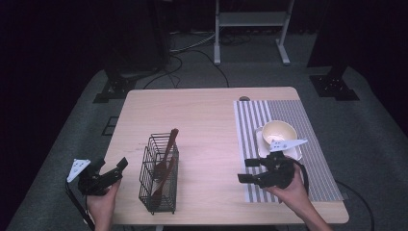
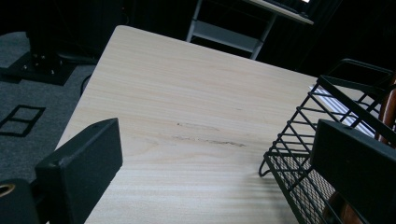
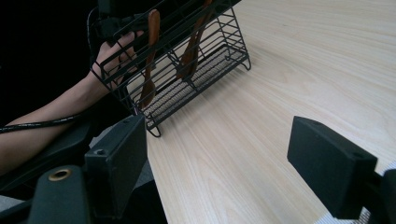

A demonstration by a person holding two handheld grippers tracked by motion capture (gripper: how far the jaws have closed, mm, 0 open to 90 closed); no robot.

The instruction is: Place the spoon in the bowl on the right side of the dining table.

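Note:
A black wire basket (image 1: 159, 175) stands near the front of the wooden table (image 1: 202, 120), with two brown wooden utensils (image 1: 166, 156) leaning in it. My left gripper (image 1: 115, 168) hovers just off the table's front left corner, to the left of the basket. It is open and holds nothing (image 2: 215, 158), and the basket (image 2: 299, 154) sits by its right jaw. My right gripper (image 1: 244, 170) is over the left edge of the striped placemat (image 1: 308, 120). It too is open and empty (image 3: 224, 158), facing the basket (image 3: 187, 60) and its utensils (image 3: 149, 56).
A cream bowl (image 1: 279, 132) rests on a white plate (image 1: 261, 147) on the placemat, just behind my right gripper. A small dark disc (image 1: 244, 98) lies at the table's far edge. A white stand (image 1: 250, 19) and black stand bases (image 1: 115, 86) are on the floor beyond.

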